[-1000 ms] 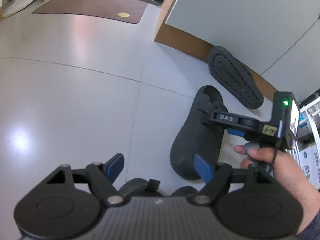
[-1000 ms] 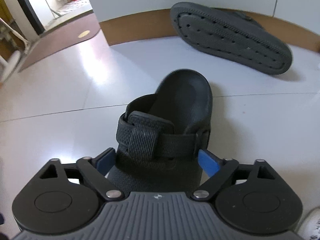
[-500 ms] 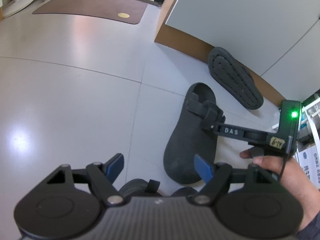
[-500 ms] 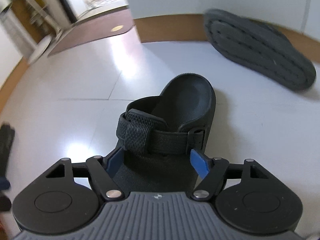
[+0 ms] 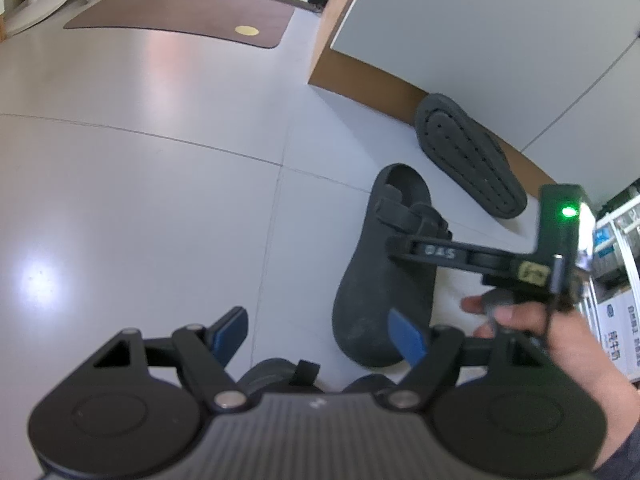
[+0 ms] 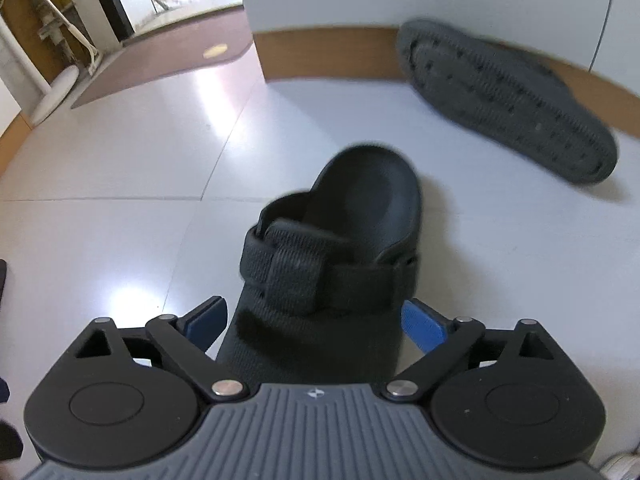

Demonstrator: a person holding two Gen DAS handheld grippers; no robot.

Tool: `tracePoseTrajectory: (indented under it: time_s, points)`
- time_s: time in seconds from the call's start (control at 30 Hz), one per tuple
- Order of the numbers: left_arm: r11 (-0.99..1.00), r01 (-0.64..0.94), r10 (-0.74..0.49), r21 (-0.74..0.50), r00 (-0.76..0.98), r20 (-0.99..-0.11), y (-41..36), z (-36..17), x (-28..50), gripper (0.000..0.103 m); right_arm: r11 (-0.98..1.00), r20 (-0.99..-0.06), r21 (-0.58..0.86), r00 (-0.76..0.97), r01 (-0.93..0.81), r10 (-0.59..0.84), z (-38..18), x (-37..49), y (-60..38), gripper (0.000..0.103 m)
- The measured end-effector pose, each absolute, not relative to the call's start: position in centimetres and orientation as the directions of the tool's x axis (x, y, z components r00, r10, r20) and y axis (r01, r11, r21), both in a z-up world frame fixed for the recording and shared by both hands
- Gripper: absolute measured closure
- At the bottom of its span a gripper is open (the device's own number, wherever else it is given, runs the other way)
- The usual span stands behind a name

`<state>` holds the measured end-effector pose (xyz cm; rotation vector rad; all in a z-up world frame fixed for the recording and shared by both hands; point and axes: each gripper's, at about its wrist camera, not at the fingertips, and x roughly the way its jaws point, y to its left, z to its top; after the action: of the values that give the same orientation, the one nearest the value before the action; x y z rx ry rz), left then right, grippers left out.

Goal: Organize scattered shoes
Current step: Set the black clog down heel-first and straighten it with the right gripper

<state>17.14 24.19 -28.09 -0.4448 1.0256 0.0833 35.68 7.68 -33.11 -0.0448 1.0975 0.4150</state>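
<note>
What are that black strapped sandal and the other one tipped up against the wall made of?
The black strapped sandal looks like matte moulded foam or rubber: a smooth, seamless footbed. Its black woven strap appears to be nylon webbing, with a visible ribbed weave. The dark grey overturned sandal by the wall shows a ridged, dotted sole, probably the same rubbery foam, though blur leaves that open.

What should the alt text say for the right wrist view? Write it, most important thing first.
A black strapped sandal lies on pale floor tiles between the open blue pads of the right hand-held gripper, whose jaws have just been opening. A second dark sandal leans sole-outward against the wooden skirting behind.
</note>
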Motion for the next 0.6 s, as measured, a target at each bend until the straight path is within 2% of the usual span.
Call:
tracePoseTrajectory:
  time_s: [0.1, 0.33, 0.6]
  points:
    - [0.908, -0.270, -0.140, -0.320, 0.525, -0.840, 24.30, -28.11, 17.12, 0.024, 0.921, -0.879, 0.182, 0.364, -0.344, 0.309, -34.11, 35.94, 7.81, 0.006]
    - [0.907, -0.273, -0.141, -0.321, 0.522, -0.841, 24.40, -28.25, 17.02, 0.024, 0.882, -0.858, 0.144, 0.387, -0.449, 0.337, -33.80, 35.39, 7.24, 0.015]
    - [0.906, -0.276, -0.137, -0.320, 0.523, -0.841, 24.53, -28.19, 16.79, 0.024, 0.861, -0.854, 0.131, 0.384, -0.492, 0.350, -33.36, 35.06, 7.06, 0.020]
